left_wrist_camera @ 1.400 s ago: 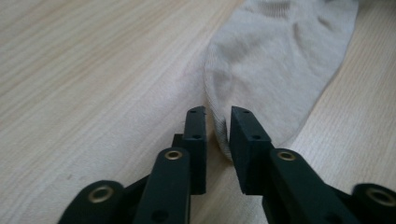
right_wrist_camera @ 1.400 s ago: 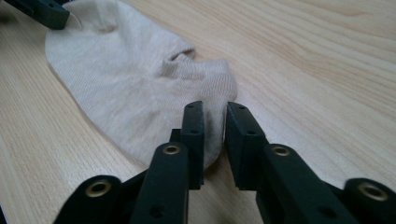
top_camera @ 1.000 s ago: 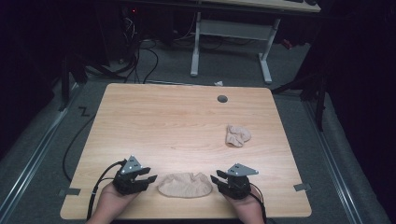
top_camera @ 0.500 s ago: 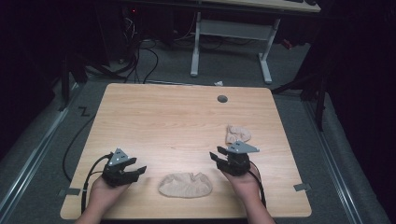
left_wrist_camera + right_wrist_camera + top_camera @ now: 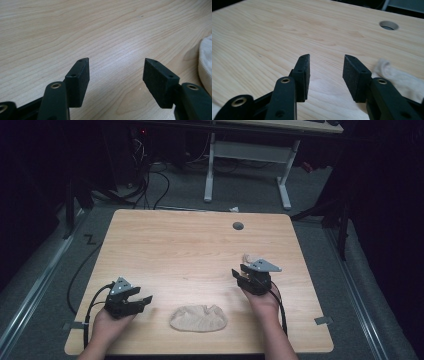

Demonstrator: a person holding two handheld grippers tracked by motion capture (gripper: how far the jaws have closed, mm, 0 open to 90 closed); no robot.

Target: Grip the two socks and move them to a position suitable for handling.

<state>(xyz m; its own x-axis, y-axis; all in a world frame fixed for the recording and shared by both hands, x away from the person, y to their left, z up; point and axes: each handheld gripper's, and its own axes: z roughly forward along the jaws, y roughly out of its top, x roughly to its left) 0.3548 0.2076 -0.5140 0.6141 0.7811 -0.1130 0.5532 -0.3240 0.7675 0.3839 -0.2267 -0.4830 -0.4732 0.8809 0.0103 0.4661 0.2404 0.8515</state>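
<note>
Between both open tongs (image 5: 145, 299) (image 5: 237, 275), plain unlabelled beige cloth (image 5: 198, 318) on table (image 5: 185, 245)

Surroundings: wooden table, dark room.
Light-wood table (image 5: 190, 250) with round cable hole (image 5: 238, 226) near far edge. Beyond it, white-legged desk frame (image 5: 247, 162) on grey floor (image 5: 45, 285); black cables (image 5: 150, 182) at back left.

cloths – 2: folded cloth (image 5: 198, 318), crumpled cloth (image 5: 246, 256) | claws – 2: left claw (image 5: 142, 300), right claw (image 5: 239, 276) | table (image 5: 175, 250) – 1

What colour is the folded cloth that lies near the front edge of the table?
The folded cloth is light beige, plain, without pattern. It shows best in the high view.
</note>
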